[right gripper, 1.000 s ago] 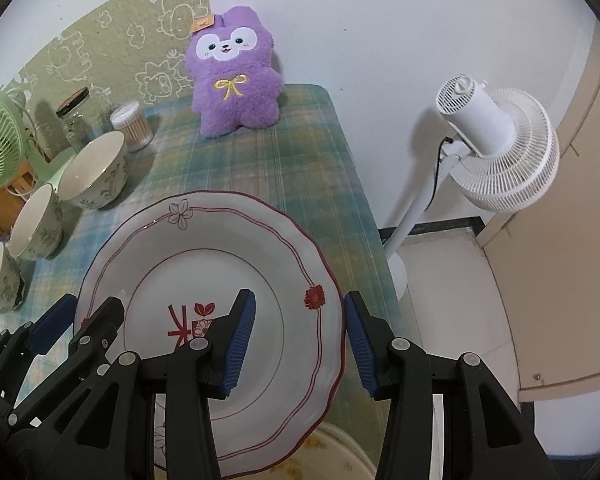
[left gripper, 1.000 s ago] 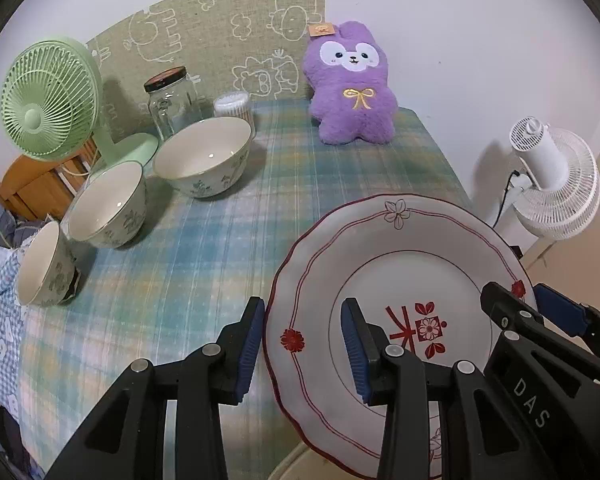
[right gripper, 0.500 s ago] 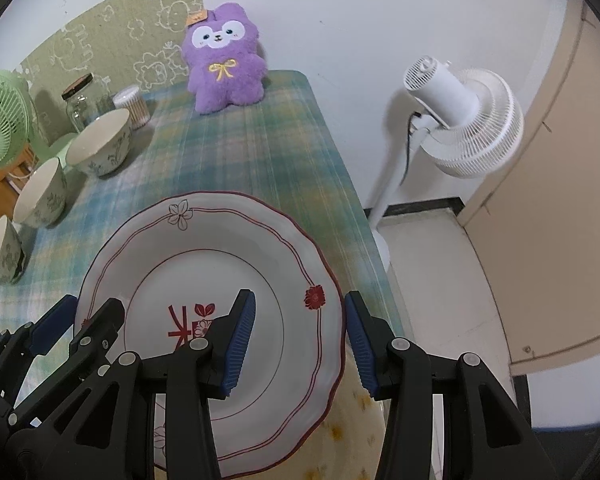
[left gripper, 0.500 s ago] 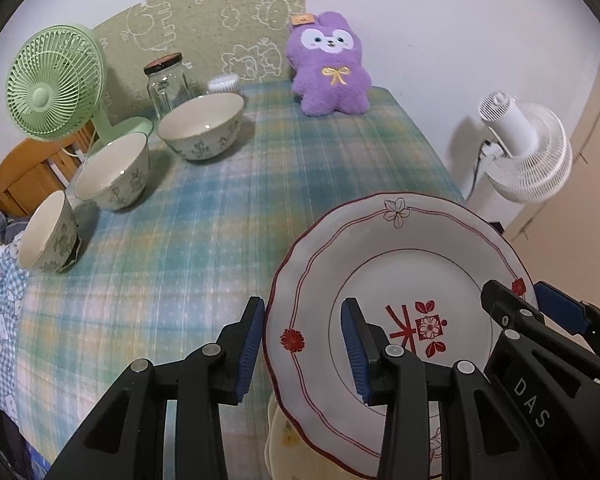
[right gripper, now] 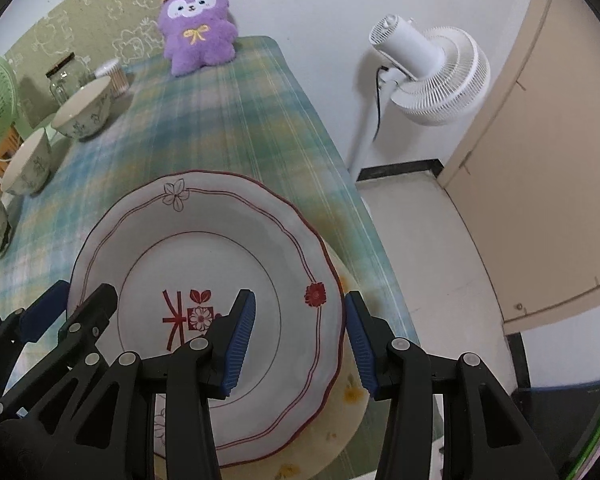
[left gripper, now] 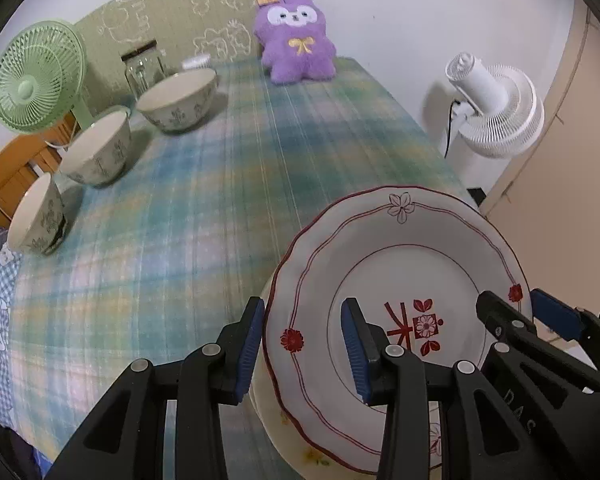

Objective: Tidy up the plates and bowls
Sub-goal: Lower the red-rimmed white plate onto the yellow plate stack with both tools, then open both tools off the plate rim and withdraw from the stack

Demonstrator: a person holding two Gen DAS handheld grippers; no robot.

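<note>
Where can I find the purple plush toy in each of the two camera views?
Left wrist view: purple plush toy at top centre, on the far end of the table.
Right wrist view: it is at top, left of centre.
Shared landmark: the white fan stands to its right.

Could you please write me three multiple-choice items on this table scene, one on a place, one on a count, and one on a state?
1. Where does the purple plush toy sit?
A. at the table's far end by the wall
B. inside a bowl
C. on the floor

2. How many bowls stand along the table's left side?
A. one
B. three
C. five

3. How is the red-trimmed plate held?
A. lying free on the cloth
B. by one gripper only
C. by both grippers, left gripper and right gripper, one on each rim

Answers: 1 A, the toy sits against the wall; 2 B, three bowls line up; 3 C, each gripper's pads straddle a rim, above a yellow-flowered plate.
</note>
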